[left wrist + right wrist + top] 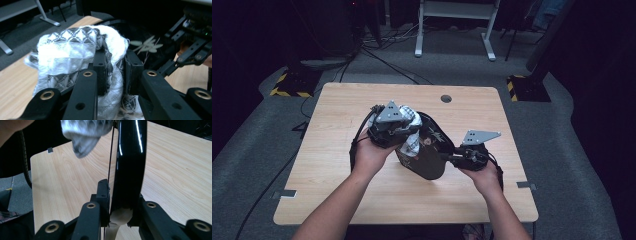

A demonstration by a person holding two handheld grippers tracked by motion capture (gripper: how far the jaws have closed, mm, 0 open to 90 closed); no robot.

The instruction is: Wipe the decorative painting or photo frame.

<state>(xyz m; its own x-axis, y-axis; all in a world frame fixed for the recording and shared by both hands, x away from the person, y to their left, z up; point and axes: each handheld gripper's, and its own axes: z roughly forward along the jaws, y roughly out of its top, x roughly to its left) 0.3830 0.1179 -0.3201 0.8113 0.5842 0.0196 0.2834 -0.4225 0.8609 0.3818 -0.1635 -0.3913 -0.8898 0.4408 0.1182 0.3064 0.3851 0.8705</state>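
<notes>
Obs., high view, left to right. Left gripper held above mid-desk, jaws pinching a wad of white-and-grey patterned cloth. In the left gripper view the cloth bulges over and between both jaws, which stand close together with fabric clamped in the gap. The cloth is pressed against the face of a glossy black oval plate with a pale leaf motif.

The plate is lifted off the desk and stands on edge, not flat. Its long axis runs roughly from 11 o'clock (far end, under the cloth) to 5 o'clock (near end, toward the person).

Right gripper sits at about 3 o'clock from the plate's centre, jaws nipped on its rim. In the right gripper view the plate rises edge-on straight up between the jaws, both touching it, one on each face; a fold of the cloth hangs at 11 o'clock beyond.

Key relation: the cloth meets the plate's far upper portion, at 10–11 o'clock from the right gripper's grip point. The left gripper is the nearer one to the plate's decorated face; the right only steadies the rim.

Judgement: looks like wiping. A stroke would likely need to run down the long axis toward 5 o'clock, while the rim grip resists the push. Risk: the plate pivoting in the rim pinch.
</notes>
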